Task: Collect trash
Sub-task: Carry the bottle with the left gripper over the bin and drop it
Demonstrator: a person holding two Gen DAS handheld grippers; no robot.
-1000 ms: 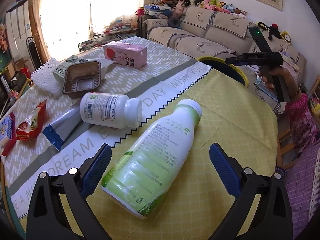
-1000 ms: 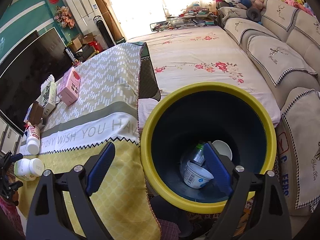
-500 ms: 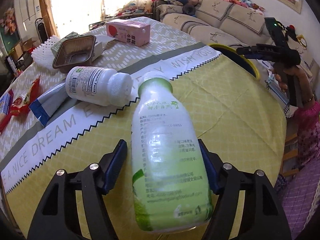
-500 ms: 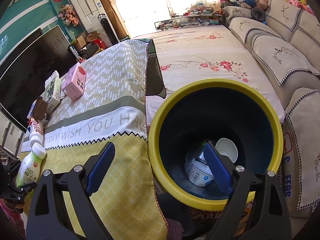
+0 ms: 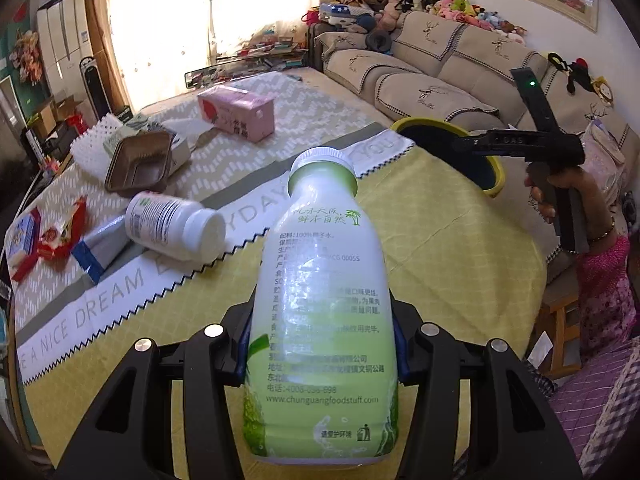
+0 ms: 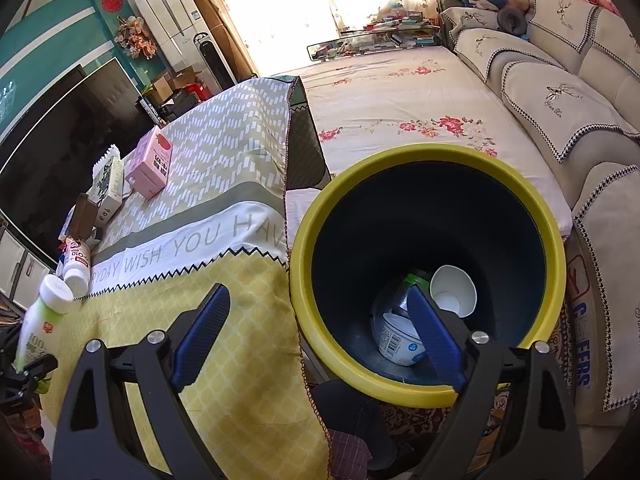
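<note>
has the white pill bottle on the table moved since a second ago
No. The white pill bottle lies on its side across the zigzag border of the tablecloth, beside the foil tray, as before.

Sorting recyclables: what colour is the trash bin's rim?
Yellow rim on the dark blue bin, clearest in the right wrist view.

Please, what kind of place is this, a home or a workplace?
Most likely a living room in a home. A sofa with soft toys along its back stands by the wall, a large dark television faces it, and a table under a printed cloth holds household packaging.
</note>
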